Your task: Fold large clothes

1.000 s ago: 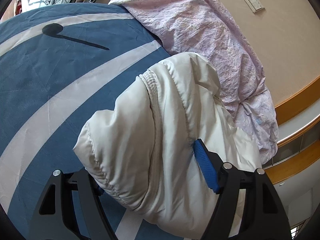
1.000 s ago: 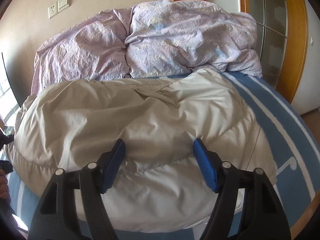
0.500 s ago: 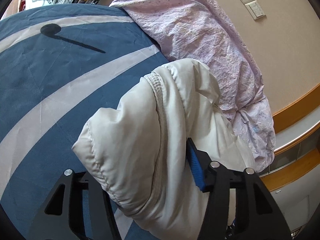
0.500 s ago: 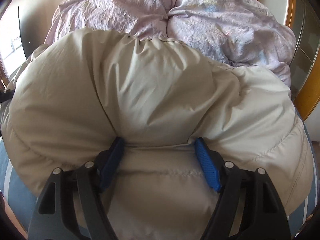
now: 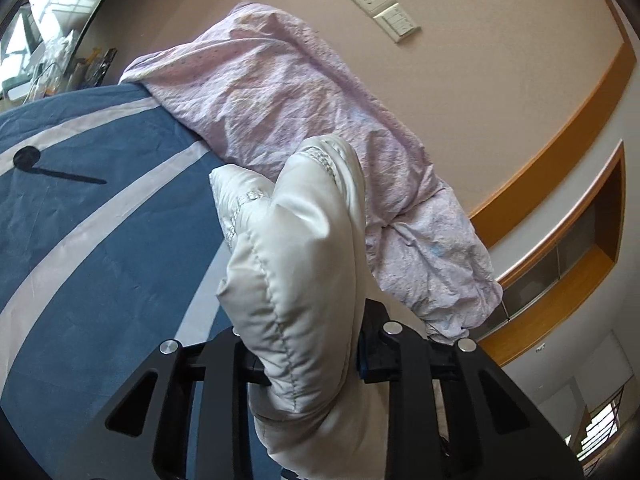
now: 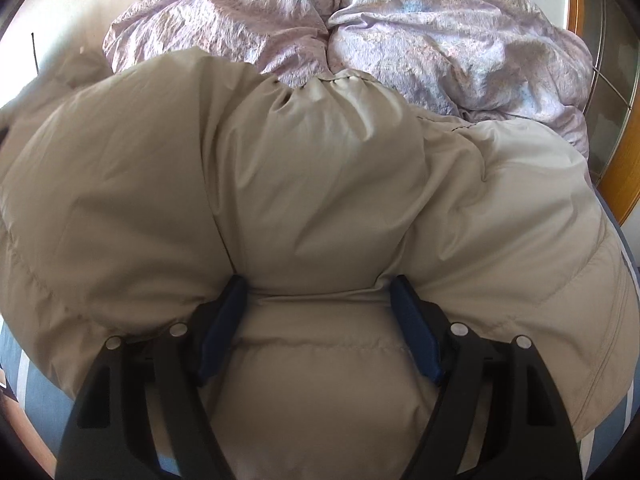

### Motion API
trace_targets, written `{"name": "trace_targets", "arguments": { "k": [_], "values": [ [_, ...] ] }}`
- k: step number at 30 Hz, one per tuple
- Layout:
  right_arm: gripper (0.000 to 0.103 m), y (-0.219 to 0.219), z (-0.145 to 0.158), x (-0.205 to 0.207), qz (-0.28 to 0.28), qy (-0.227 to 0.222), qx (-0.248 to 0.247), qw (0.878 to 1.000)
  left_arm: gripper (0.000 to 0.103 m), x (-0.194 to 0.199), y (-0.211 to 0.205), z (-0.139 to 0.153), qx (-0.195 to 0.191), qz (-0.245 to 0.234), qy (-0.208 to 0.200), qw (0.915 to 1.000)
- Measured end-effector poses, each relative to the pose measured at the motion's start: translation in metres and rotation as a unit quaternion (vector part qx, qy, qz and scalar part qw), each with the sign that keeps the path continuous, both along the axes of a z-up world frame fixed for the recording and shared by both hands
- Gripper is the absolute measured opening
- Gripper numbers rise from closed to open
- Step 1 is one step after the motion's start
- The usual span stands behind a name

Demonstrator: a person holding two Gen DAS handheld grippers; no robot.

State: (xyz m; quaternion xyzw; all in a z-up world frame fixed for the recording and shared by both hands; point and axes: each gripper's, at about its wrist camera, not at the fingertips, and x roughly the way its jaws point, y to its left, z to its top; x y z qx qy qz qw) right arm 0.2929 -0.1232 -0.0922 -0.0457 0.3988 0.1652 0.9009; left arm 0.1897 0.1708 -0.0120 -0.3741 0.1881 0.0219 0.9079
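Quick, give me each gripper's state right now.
Left gripper: shut on the puffy cream padded jacket.
Right gripper: jaws wide, jacket bulging between them; grip cannot be told.

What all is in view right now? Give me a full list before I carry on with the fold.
puffer jacket: one, cream-beige, bunched on the bed in front of the duvet, one end lifted in the left wrist view.
duvet: one, pale lilac, crumpled along the wall behind the jacket.
bed cover: one, dark blue with pale stripes, under everything.
wall outlet and switch: one plate each, white, on the beige wall above the duvet.
wooden trim: orange-brown, on the wall right of the duvet.
left gripper: black with blue pads, clamped on a thick fold of the jacket.
right gripper: black with blue pads, jaws wide, pressed into the jacket.
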Motion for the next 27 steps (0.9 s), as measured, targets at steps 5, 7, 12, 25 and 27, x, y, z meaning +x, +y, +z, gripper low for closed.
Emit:
{"name": "trace_targets", "arguments": {
  "k": [5, 7, 12, 25, 27],
  "values": [
    [0.075, -0.001, -0.002, 0.001, -0.004, -0.002, 0.0, 1.0, 0.026, 0.003, -0.041, 0.028, 0.024, -0.055, -0.043, 0.9973],
    [0.075, -0.001, -0.002, 0.002, -0.006, -0.002, 0.001, 1.0, 0.026, 0.006, -0.06, 0.037, 0.033, -0.078, -0.055, 0.9949],
    [0.075, -0.005, 0.0, 0.004, -0.01, -0.001, 0.006, 1.0, 0.026, 0.018, -0.106, 0.048, 0.059, -0.124, -0.066, 0.9883],
    [0.08, -0.104, 0.026, -0.027, -0.072, -0.043, 0.13, 0.988, 0.026, 0.033, -0.142, 0.041, 0.077, -0.152, -0.056, 0.9838],
    [0.085, -0.135, 0.029, -0.033, -0.117, -0.056, 0.143, 0.981, 0.026, 0.033, -0.146, 0.041, 0.077, -0.156, -0.056, 0.9832]
  ]
}}
